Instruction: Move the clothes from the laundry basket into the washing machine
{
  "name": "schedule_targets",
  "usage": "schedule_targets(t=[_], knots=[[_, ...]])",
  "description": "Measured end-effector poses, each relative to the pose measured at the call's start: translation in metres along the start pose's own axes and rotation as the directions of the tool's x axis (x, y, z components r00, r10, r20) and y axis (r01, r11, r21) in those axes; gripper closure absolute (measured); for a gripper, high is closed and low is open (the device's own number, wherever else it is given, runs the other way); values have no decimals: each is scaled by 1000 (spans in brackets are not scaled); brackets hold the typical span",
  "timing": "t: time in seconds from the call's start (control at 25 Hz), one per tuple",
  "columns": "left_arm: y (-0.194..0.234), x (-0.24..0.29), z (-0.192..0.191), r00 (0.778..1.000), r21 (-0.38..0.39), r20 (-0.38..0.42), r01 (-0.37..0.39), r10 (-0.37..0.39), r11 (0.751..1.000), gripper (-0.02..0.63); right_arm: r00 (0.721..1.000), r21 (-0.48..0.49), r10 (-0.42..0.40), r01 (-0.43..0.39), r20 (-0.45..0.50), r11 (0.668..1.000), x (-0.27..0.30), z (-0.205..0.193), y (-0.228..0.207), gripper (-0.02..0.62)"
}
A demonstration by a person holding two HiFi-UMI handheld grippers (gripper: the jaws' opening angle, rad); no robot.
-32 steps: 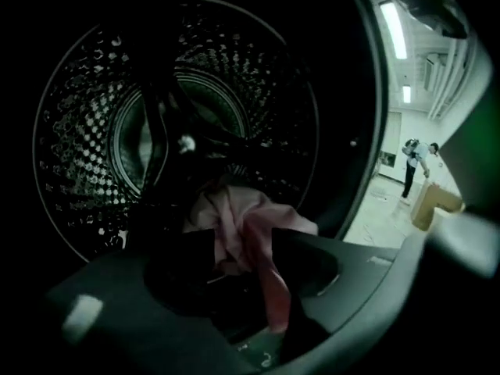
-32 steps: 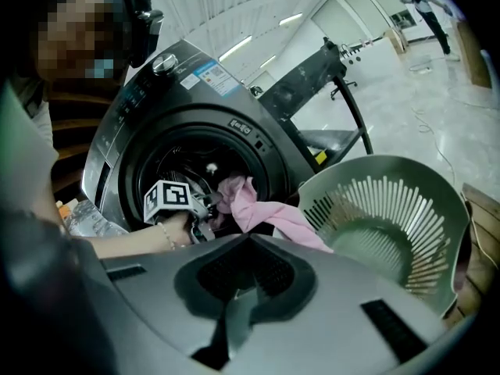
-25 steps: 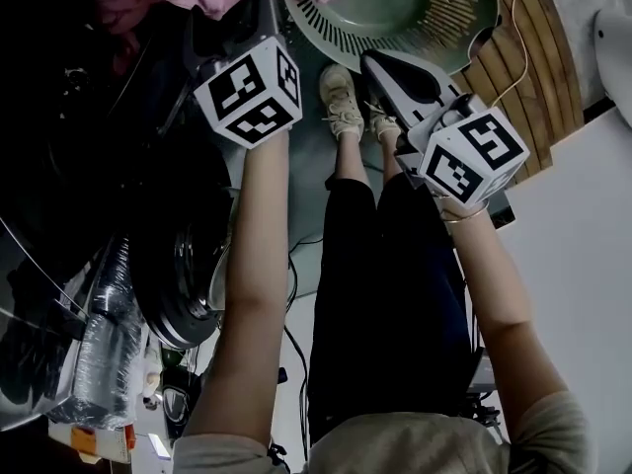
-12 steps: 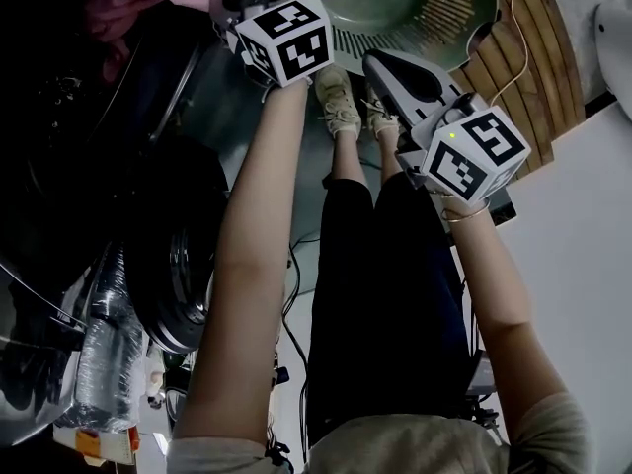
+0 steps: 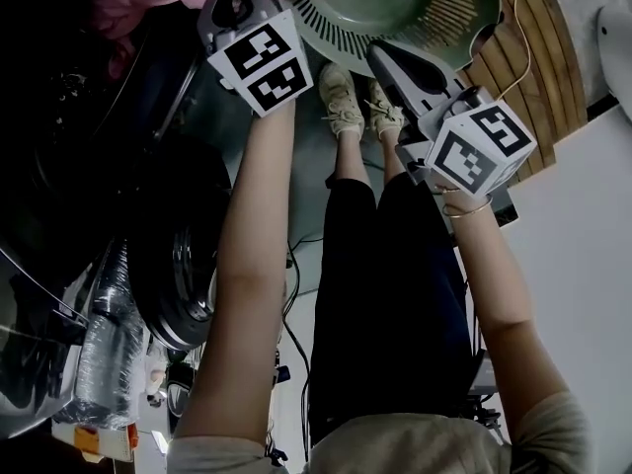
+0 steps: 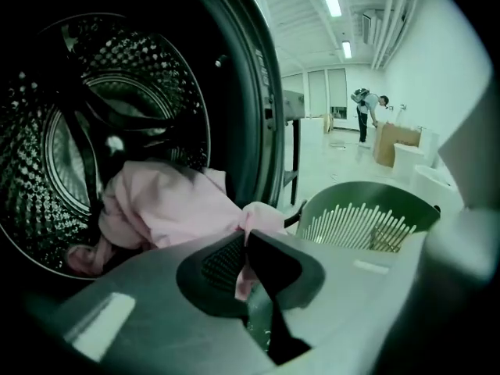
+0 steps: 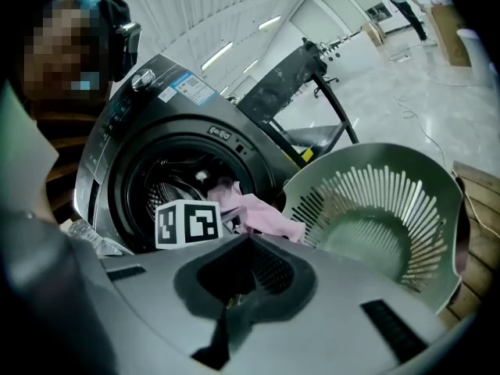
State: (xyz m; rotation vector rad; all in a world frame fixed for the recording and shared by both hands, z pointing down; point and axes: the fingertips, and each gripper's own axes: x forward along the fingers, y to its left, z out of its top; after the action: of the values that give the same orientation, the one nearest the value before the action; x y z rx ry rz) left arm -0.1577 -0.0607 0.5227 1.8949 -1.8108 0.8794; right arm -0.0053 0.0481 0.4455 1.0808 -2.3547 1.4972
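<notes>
At the far left, the washing machine's perforated drum (image 6: 47, 116) stands open, and the pink garment (image 6: 168, 209) lies bunched in its mouth, part of it inside the drum and part spilling out over the dark door rim (image 6: 254, 108). The left hand-held gripper (image 6: 248, 248) reaches up to that opening. Its 2 jaws have just been closing and now pinch a fold of the pink garment, a strip of the cloth showing between the pads. In the head view its marker cube (image 5: 259, 65) sits just below the pink cloth, at the end of a bare forearm. Right of the machine, the green laundry basket (image 6: 367, 190) stands tilted on the floor, its slatted inside facing the grippers, near the door but not touching the garment. Further right, the right hand-held gripper (image 7: 248, 241) hovers in front of the basket with its 2 jaws pressed together and nothing between them. Far back at the right, a person (image 6: 366, 112) bends over a box.
</notes>
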Motion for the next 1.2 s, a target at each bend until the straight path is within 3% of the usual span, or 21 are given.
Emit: schedule_targets(t=[0.16,0.32,0.52,0.64,0.68,0.84,0.92,1.0,1.08,1.12,1.2], knots=[[43,-7,11,995,-41,57,-80,83,996,577,1000,6,0,0,-12,1000,7,-2,4,584],[106,-6,20,974,-70,76,-206,211,976,577,1000,4,-7,7,-17,1000,7,0,10,584],[161,4,37,932,-113,84,-344,354,932,577,1000,21,5,-5,-17,1000,9,-1,12,584],[186,2,56,887,-181,122,-421,445,889,577,1000,16,12,-12,-23,1000,11,-6,13,584],[190,4,56,884,-208,114,-426,454,881,577,1000,19,12,-11,-26,1000,12,-8,13,584],[184,20,25,910,-274,-3,-400,415,875,577,999,17,22,-21,-47,1000,15,-16,17,584],[187,10,16,908,-333,-20,-401,419,853,550,998,16,25,-25,-49,1000,16,-18,21,584],[192,-13,16,895,-402,1,-408,446,820,476,998,13,33,-32,-53,999,14,-17,25,584],[191,-36,18,889,-438,27,-401,457,805,471,997,2,44,-44,-64,999,12,-14,30,584],[186,-45,16,895,-441,34,-386,445,810,469,996,-4,47,-48,-70,999,11,-12,31,584],[164,-52,5,925,-419,30,-332,379,845,460,996,-15,48,-49,-76,999,10,-10,32,584]])
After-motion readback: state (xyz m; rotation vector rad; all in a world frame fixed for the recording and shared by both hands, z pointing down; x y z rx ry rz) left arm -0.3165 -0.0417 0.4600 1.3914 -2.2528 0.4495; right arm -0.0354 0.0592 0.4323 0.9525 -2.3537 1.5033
